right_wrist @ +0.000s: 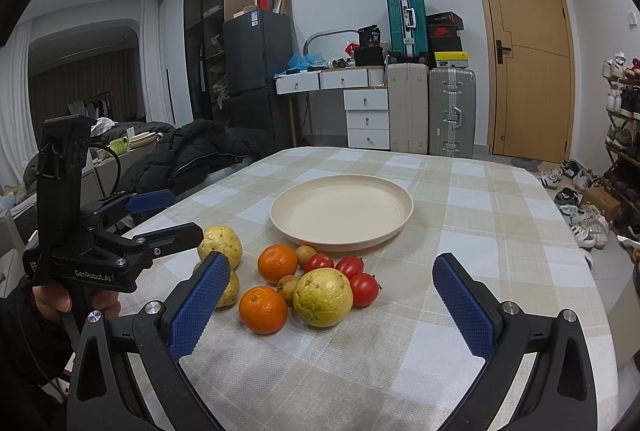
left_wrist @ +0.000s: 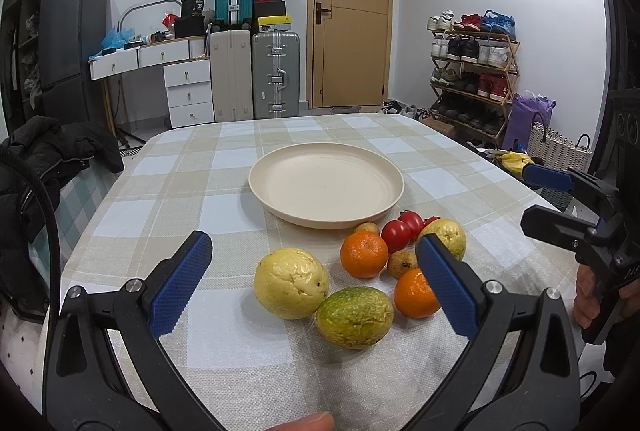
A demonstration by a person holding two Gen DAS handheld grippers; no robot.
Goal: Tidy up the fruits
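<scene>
Now, left gripper (left_wrist: pixel 314 277) spread wide, empty, hovering over yellow guava (left_wrist: pixel 291 283) and greenish guava (left_wrist: pixel 354 317). Fruit cluster on checked tablecloth (left_wrist: pixel 160 199): mandarins (left_wrist: pixel 364 253), tomatoes (left_wrist: pixel 396 235), small brown fruits (left_wrist: pixel 402 263), just before empty cream plate (left_wrist: pixel 326 185). Right gripper (right_wrist: pixel 332 311) spread wide, empty, near second yellow guava (right_wrist: pixel 323 296).

A cream plate (left_wrist: pixel 326 187) sits on a beige-and-white checked tablecloth (left_wrist: pixel 168 191); the oranges (left_wrist: pixel 363 253) are bright orange, tomatoes (right_wrist: pixel 363 289) red, guavas (left_wrist: pixel 291 283) pale yellow (one mottled green (left_wrist: pixel 354 315)), gripper pads (right_wrist: pixel 199 307) blue.
</scene>
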